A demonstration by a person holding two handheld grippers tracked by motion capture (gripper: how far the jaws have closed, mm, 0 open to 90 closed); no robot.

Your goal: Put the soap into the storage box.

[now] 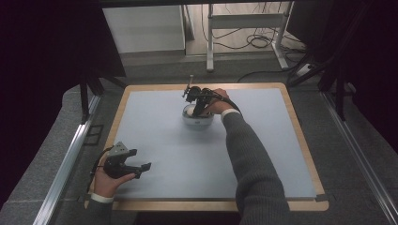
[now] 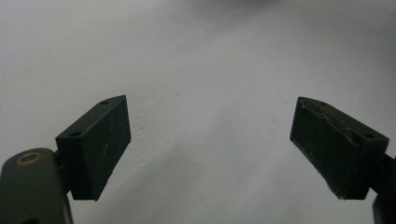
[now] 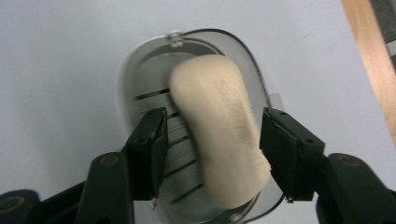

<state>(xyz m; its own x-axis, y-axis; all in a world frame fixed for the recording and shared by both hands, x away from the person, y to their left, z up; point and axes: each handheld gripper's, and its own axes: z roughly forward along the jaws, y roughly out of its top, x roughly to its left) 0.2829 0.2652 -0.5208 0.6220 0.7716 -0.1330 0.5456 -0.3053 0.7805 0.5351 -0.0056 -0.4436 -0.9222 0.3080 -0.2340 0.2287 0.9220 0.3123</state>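
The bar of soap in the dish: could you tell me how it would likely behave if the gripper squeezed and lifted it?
The soap looks solid, so it should stay stiff. Its rounded, smooth sides could slip between the right gripper pads. It lies tilted across the slotted soap dish, so a nudge might rock or slide it.

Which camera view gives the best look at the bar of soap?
The right gripper view: the cream bar of soap lies large and close in its slotted soap dish, between the open right tongs. The high view shows it as a small pale spot, partly behind those tongs.
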